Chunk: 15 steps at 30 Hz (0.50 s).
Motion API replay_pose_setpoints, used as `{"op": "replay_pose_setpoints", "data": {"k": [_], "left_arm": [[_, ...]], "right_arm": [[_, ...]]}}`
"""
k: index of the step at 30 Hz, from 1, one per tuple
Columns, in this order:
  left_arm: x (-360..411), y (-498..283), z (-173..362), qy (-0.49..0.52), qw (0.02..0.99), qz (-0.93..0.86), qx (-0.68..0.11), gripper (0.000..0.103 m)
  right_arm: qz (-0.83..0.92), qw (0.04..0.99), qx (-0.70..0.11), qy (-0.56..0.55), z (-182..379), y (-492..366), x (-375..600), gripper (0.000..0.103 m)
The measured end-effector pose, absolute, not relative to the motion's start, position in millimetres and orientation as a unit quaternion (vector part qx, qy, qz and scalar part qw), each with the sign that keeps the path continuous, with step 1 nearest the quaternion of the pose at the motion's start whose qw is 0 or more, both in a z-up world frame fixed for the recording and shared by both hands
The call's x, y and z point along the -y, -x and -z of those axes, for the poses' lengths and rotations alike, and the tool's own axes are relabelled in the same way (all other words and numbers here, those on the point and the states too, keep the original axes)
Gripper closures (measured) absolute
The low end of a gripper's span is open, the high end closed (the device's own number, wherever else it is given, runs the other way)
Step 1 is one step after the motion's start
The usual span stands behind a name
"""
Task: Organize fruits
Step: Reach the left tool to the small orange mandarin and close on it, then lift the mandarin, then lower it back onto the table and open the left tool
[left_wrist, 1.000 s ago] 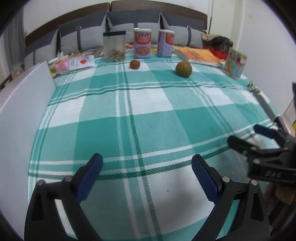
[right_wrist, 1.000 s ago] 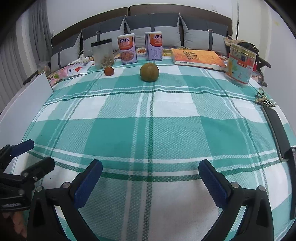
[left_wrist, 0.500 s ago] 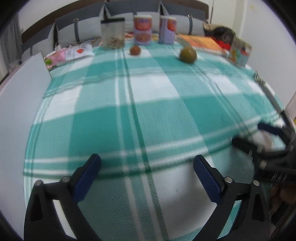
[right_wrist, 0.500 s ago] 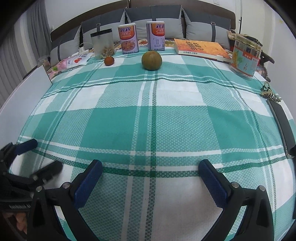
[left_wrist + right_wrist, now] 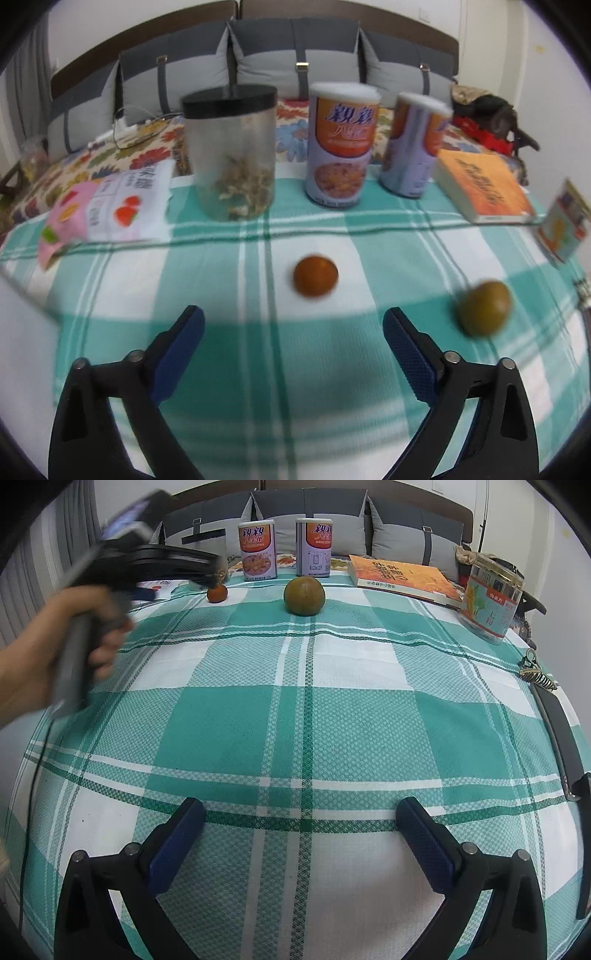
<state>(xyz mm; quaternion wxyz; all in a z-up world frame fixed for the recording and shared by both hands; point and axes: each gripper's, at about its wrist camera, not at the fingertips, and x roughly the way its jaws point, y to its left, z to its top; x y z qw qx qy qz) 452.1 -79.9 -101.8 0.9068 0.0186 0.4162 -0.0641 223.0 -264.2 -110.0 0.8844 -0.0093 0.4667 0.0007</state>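
From the left wrist, the left gripper [image 5: 293, 326], jaws wide but closing on nothing, faces the orange fruit [image 5: 316, 276] just ahead on the cloth [image 5: 280, 354], green fruit [image 5: 484, 313] to its right; from the right wrist, the right gripper [image 5: 301, 821] gapes empty, both fruits far off.

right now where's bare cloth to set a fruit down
The checked cloth is bare from the right gripper up to the green fruit. The back edge is crowded: small orange fruit, jar, cans, book.
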Motion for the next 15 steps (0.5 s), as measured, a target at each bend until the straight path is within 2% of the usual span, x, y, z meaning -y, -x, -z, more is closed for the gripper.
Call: {"op": "replay_pose_setpoints", "data": {"k": [3, 6, 8, 9, 15], "left_arm": [[87.5, -473.5, 117.4, -0.024, 0.895, 0.066, -0.44, 0.021], [86.9, -478.5, 124.7, -0.014, 0.899, 0.059, -0.434, 0.024], [85.1, -479.1, 122.5, -0.006, 0.901, 0.065, -0.428, 0.042], [84.4, -479.4, 120.7, -0.001, 0.902, 0.076, -0.424, 0.075], [80.0, -458.5, 111.0, -0.007, 0.902, 0.09, -0.422, 0.074]], "right_arm": [[-0.001, 0.884, -0.467, 0.009, 110.2, -223.1, 263.1, 0.0], [-0.001, 0.884, -0.467, 0.009, 110.1, -222.9, 263.2, 0.0], [-0.001, 0.884, -0.467, 0.009, 109.9, -222.8, 264.1, 0.0], [-0.001, 0.884, -0.466, 0.009, 110.1, -222.9, 263.3, 0.0], [-0.001, 0.885, -0.466, 0.01, 110.2, -222.5, 264.0, 0.0]]}}
